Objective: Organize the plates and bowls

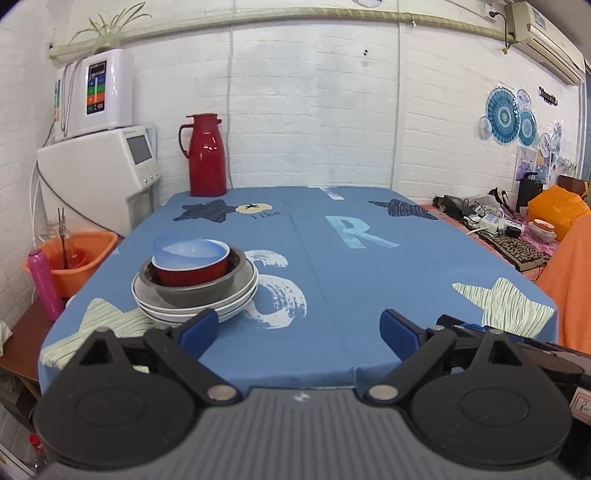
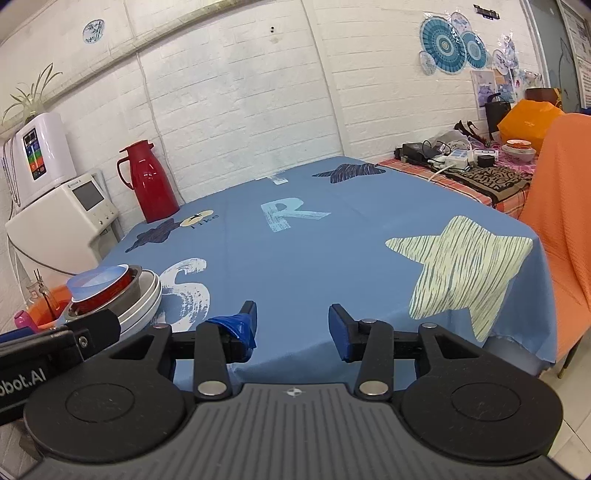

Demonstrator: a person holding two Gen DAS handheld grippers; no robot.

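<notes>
Blue-clothed table (image 1: 369, 295): nested stack of blue plastic bowl (image 1: 186, 251), red bowl, steel bowl and white plates (image 1: 192, 306) is being kept near-left. Left gripper (image 1: 299, 328) and right gripper (image 2: 291, 321) are being held released, empty; stack presumably finished, so a clear withdrawal is advised.

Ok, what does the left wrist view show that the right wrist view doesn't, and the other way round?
Only the left wrist view shows the air conditioner high on the wall and the inside of the blue bowl topping the stack.

Only the right wrist view shows the whole orange-draped chair and the small round plaque on the wall.

Both show the nested dishes on white plates, the red thermos, the blue tablecloth, and an open, empty gripper: left gripper, right gripper.
</notes>
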